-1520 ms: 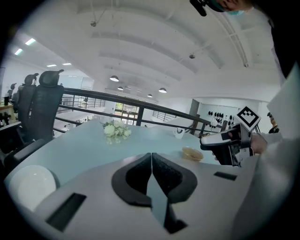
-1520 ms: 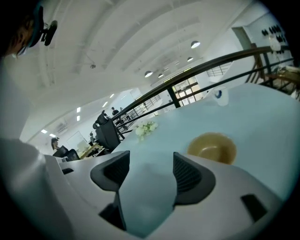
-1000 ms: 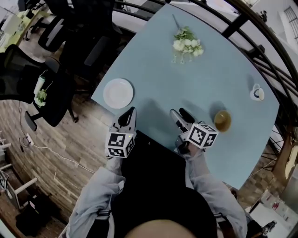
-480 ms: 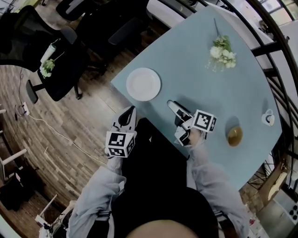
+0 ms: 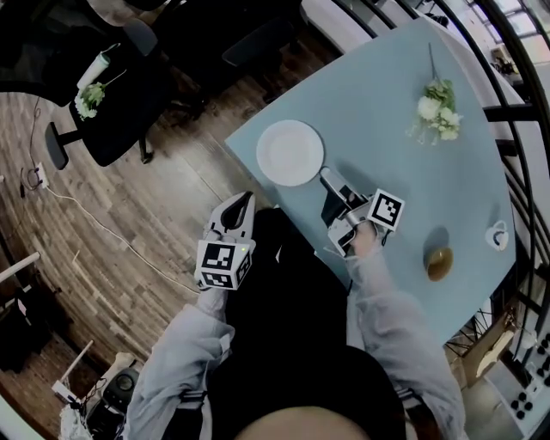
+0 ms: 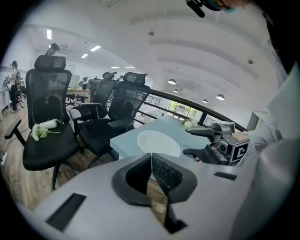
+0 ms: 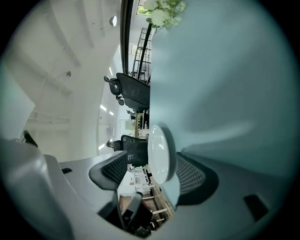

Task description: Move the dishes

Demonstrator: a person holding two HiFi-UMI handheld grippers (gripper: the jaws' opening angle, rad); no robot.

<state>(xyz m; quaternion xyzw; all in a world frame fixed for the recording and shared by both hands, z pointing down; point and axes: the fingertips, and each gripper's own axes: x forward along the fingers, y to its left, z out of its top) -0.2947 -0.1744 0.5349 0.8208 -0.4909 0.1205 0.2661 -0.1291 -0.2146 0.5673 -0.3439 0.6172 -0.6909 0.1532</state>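
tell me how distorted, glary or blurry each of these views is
Head view: the fisheye bows the edge of the blue table, and the brown bowl throws a soft shadow. Left gripper view: black corners, glaring ceiling lamps, the white plate fairly sharp. Right gripper view: rolled sideways, so the plate stands edge-on; the flowers at the top are washed out.

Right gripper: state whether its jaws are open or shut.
Open. The right gripper has just opened wider; its jaws stand apart, with the white plate edge between them, not pressed.

cup too small to tell its contents
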